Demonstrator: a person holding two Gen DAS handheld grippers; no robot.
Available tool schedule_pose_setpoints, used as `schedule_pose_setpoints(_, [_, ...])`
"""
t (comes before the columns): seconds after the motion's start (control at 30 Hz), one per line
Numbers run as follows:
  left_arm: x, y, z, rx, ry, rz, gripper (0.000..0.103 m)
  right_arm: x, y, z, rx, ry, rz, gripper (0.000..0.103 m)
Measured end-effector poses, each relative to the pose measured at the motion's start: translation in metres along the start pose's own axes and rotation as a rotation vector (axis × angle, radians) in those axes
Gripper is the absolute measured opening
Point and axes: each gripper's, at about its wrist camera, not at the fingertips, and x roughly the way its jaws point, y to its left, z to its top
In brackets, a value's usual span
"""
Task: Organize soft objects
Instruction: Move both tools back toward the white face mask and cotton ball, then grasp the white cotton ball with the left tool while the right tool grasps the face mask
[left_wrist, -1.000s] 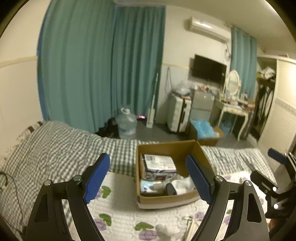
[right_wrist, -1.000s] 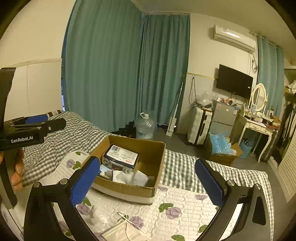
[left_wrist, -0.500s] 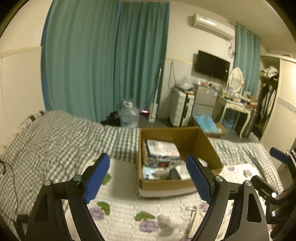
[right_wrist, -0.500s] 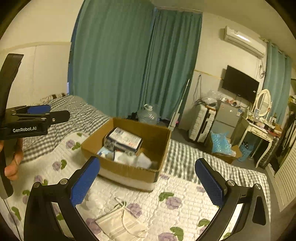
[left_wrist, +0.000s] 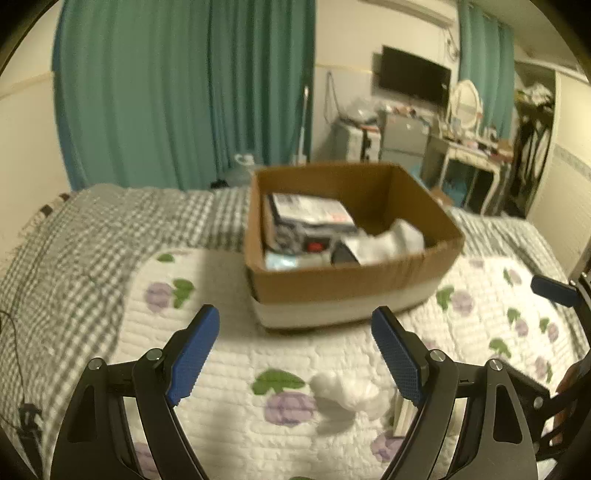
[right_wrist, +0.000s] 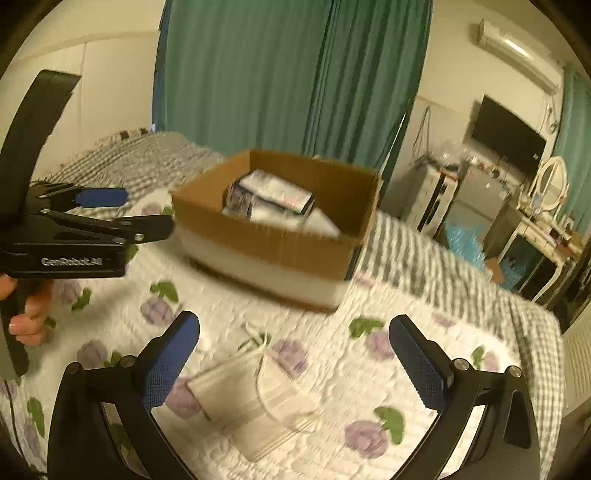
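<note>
An open cardboard box (left_wrist: 343, 284) (right_wrist: 280, 243) rests on the floral quilt (left_wrist: 229, 406), holding a printed packet (left_wrist: 310, 214) and white soft items (left_wrist: 391, 240). A white cotton wad (left_wrist: 343, 391) lies on the quilt in front of my left gripper (left_wrist: 301, 354), whose blue pads stand wide apart with nothing between them. A stack of white face masks (right_wrist: 255, 398) lies just ahead of my right gripper (right_wrist: 295, 358), which is open and empty too. In the right wrist view the left gripper (right_wrist: 99, 210) shows at the left edge, held by a hand (right_wrist: 29, 321).
A grey checked blanket (left_wrist: 85, 236) covers the bed's left and far side. Beyond the bed hang teal curtains (left_wrist: 184, 92). A TV (left_wrist: 413, 79), cabinets and a white dressing table (left_wrist: 476, 155) stand at the back right. A black cable (left_wrist: 14, 354) trails at the left edge.
Both grippers have come down toward the bed and tipped downward. The box, cotton wad and masks now appear larger and closer. Jaws stayed wide.
</note>
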Motion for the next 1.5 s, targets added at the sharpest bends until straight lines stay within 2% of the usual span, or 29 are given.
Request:
schedule_pose_setpoints(0.17, [0.031, -0.010, -0.020, 0.011, 0.092, -0.026, 0.085, 0.023, 0.007, -0.020, 0.006, 0.083, 0.044, 0.103])
schedule_pose_setpoints(0.33, [0.058, -0.026, -0.043, 0.090, 0.159, -0.022, 0.085, 0.043, 0.013, -0.040, -0.003, 0.158, 0.058, 0.103])
schedule_pose_setpoints(0.53, [0.083, -0.031, -0.061, 0.115, 0.278, -0.049, 0.086, 0.063, 0.012, -0.058, 0.012, 0.237, 0.079, 0.103])
schedule_pose_setpoints(0.63, [0.087, -0.030, -0.066, 0.102, 0.298, -0.066, 0.086, 0.071, 0.013, -0.067, 0.016, 0.280, 0.090, 0.103])
schedule_pose_setpoints(0.77, [0.091, -0.031, -0.072, 0.105, 0.334, -0.097, 0.085, 0.072, 0.014, -0.072, 0.026, 0.287, 0.107, 0.103])
schedule_pose_setpoints(0.83, [0.092, -0.032, -0.074, 0.113, 0.356, -0.104, 0.078, 0.071, 0.013, -0.072, 0.035, 0.285, 0.116, 0.103])
schedule_pose_setpoints(0.9, [0.088, -0.035, -0.076, 0.121, 0.352, -0.112, 0.055, 0.070, 0.013, -0.071, 0.043, 0.281, 0.129, 0.101])
schedule_pose_setpoints(0.93, [0.087, -0.034, -0.078, 0.122, 0.352, -0.123, 0.048, 0.070, 0.014, -0.071, 0.045, 0.279, 0.135, 0.094])
schedule_pose_setpoints(0.97, [0.084, -0.035, -0.078, 0.127, 0.356, -0.144, 0.037, 0.070, 0.014, -0.072, 0.042, 0.282, 0.136, 0.081])
schedule_pose_setpoints(1.0, [0.082, -0.037, -0.079, 0.131, 0.362, -0.162, 0.033, 0.070, 0.016, -0.072, 0.035, 0.288, 0.134, 0.076])
schedule_pose_setpoints(1.03, [0.081, -0.039, -0.080, 0.134, 0.366, -0.172, 0.032, 0.070, 0.017, -0.072, 0.028, 0.290, 0.133, 0.070])
schedule_pose_setpoints(1.13, [0.075, -0.040, -0.082, 0.133, 0.365, -0.171, 0.029, 0.069, 0.024, -0.070, 0.007, 0.287, 0.122, 0.043])
schedule_pose_setpoints(1.17, [0.074, -0.037, -0.082, 0.118, 0.362, -0.170, 0.029, 0.069, 0.026, -0.070, 0.003, 0.290, 0.117, 0.039])
schedule_pose_setpoints(1.23, [0.072, -0.033, -0.080, 0.094, 0.362, -0.164, 0.029, 0.068, 0.028, -0.068, 0.002, 0.296, 0.117, 0.026])
schedule_pose_setpoints(1.5, [0.059, -0.019, -0.076, 0.070, 0.348, -0.154, 0.028, 0.055, 0.025, -0.063, 0.037, 0.268, 0.110, 0.007])
